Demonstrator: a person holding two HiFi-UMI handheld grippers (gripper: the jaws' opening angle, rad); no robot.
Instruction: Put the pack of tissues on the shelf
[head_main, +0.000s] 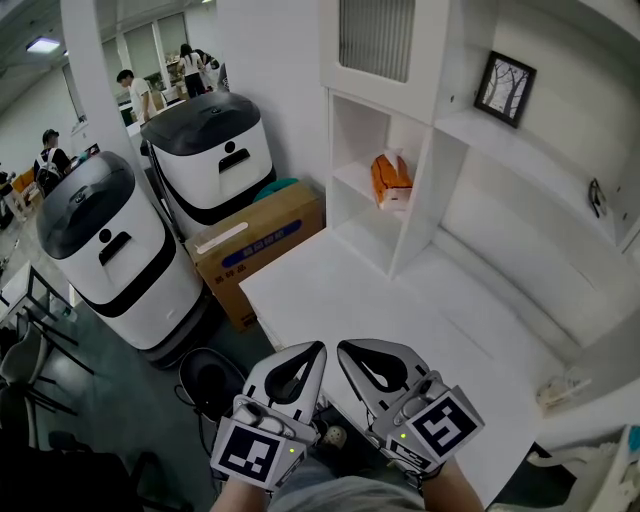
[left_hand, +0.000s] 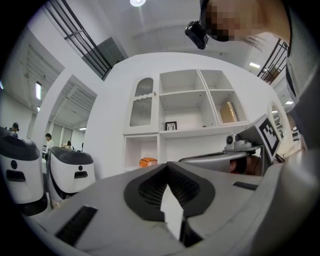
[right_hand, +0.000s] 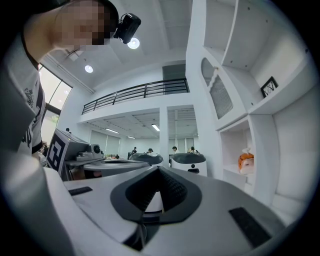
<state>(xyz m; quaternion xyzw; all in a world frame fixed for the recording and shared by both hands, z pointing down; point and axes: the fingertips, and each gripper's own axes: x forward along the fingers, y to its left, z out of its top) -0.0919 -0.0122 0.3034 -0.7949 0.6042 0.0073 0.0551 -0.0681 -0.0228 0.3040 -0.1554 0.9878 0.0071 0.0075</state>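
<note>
The pack of tissues (head_main: 391, 180) is orange and white and rests on the low shelf (head_main: 352, 178) of the white unit at the back of the table. It also shows small in the left gripper view (left_hand: 148, 161) and in the right gripper view (right_hand: 245, 162). My left gripper (head_main: 317, 348) and right gripper (head_main: 342, 347) hover side by side over the table's near edge, close to my body and far from the pack. Both are shut with nothing between the jaws. Each gripper's own view shows its closed jaws from behind: the left gripper (left_hand: 167, 165), the right gripper (right_hand: 159, 169).
A white table (head_main: 400, 310) runs from the shelf unit toward me. Two white and black machines (head_main: 205, 150) and a cardboard box (head_main: 258, 245) stand on the floor at the left. A framed picture (head_main: 504, 88) leans on an upper shelf. A power strip (head_main: 565, 388) lies at the table's right.
</note>
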